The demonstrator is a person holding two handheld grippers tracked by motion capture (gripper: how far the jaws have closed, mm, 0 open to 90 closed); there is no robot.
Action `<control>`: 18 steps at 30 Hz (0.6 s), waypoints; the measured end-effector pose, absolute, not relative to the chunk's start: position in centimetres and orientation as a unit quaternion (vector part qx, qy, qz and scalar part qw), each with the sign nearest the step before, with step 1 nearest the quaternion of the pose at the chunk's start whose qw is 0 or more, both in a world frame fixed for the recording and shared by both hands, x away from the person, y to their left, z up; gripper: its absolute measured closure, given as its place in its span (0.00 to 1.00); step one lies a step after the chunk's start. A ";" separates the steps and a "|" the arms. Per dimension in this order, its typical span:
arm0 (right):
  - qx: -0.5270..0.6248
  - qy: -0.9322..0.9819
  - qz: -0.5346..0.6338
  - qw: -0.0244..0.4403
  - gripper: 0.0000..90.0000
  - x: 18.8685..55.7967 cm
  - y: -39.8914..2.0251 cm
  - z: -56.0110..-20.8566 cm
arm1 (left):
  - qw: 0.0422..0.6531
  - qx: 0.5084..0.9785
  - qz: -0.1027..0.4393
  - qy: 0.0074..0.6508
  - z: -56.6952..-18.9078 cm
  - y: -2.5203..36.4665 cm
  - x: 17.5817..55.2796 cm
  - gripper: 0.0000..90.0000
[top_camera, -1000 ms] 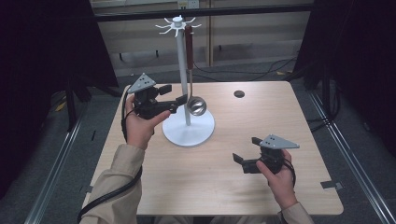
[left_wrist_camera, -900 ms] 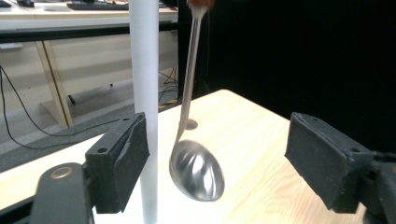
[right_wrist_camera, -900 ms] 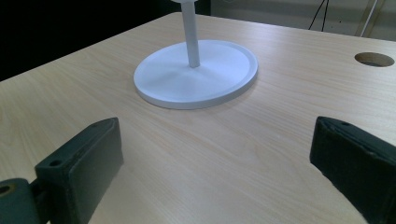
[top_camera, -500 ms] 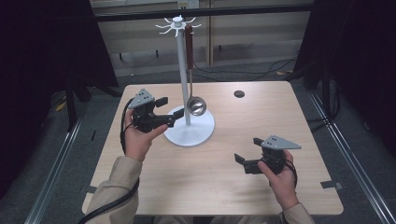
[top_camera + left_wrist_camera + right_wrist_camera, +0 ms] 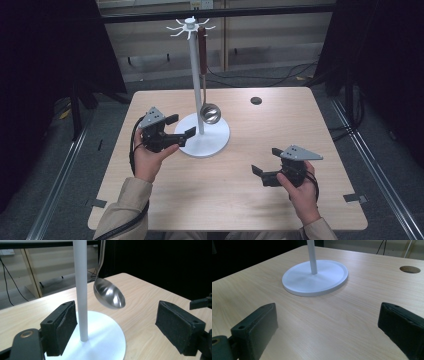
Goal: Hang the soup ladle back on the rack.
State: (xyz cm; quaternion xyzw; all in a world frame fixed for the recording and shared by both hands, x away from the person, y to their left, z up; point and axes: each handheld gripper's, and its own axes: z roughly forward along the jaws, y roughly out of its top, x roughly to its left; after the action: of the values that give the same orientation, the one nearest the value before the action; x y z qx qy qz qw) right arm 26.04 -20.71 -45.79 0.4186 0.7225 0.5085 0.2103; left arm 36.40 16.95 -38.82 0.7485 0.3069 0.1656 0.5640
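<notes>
Dealing here with a steel ladle (image 5: 210,114), hung by its dark handle (image 5: 202,42) from a hook at the crown of a white stand (image 5: 195,75), bowl dangling just above the round base (image 5: 212,146) and just beside the pole. Probably light to moderate in weight, bowl-heavy, stiff throughout. Likely slick on the polished bowl and thin shank (rounded, shiny metal seldom sits well between flat pads). Better to clamp on the thicker handle up high, or failing that on the shank just above the bowl, and lift upward to clear the hook before pulling away. Expect swinging on any sideways nudge, since nothing but the hook restrains it. Not fragile, though apt to clatter and to rock the stand if snagged.

Holding the left gripper (image 5: 181,127) low at the near left rim of the base, jaws spread wide and just lately opening further, nothing pressed between the pads; seen along them, pole and bowl ahead in the gap, untouched. Keeping the right gripper (image 5: 260,176) near the table (image 5: 280,125) surface, well apart from the stand, jaws likewise wide and empty.
</notes>
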 end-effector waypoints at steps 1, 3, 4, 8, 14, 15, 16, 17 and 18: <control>0.419 0.722 0.508 0.210 0.03 26.0 -20.7 -45.8 | 0.564 0.749 0.164 0.306 -39.1 17.0 36.3 0.19; 0.422 0.720 0.509 0.211 0.03 26.0 -20.8 -45.8 | 0.564 0.748 0.163 0.309 -39.6 17.1 36.1 0.18; 0.422 0.720 0.509 0.211 0.03 26.0 -20.8 -45.8 | 0.560 0.752 0.165 0.305 -39.8 17.3 36.0 0.18; 0.422 0.721 0.508 0.212 0.03 26.0 -21.0 -45.8 | 0.556 0.754 0.163 0.309 -40.9 17.4 35.7 0.18; 0.422 0.720 0.509 0.210 0.02 25.9 -21.1 -45.8 | 0.550 0.756 0.158 0.317 -42.1 17.8 35.0 0.18; 0.425 0.719 0.508 0.210 0.03 25.9 -21.1 -45.9 | 0.548 0.758 0.155 0.317 -42.5 17.9 34.9 0.17; 0.425 0.719 0.508 0.210 0.03 25.9 -21.1 -45.9 | 0.548 0.758 0.155 0.317 -42.5 17.9 34.9 0.17; 0.425 0.720 0.507 0.210 0.02 25.9 -21.1 -45.9 | 0.544 0.760 0.155 0.319 -42.7 17.9 34.7 0.17; 0.423 0.720 0.508 0.210 0.03 25.9 -21.2 -45.9 | 0.548 0.760 0.151 0.314 -42.8 18.0 34.7 0.17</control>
State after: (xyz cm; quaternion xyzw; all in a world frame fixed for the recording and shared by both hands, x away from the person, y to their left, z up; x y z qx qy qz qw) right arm 25.93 -21.16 -45.95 0.4231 0.7204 0.5077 0.2103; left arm 34.72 18.01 -42.84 0.7603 0.3145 0.1510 0.5480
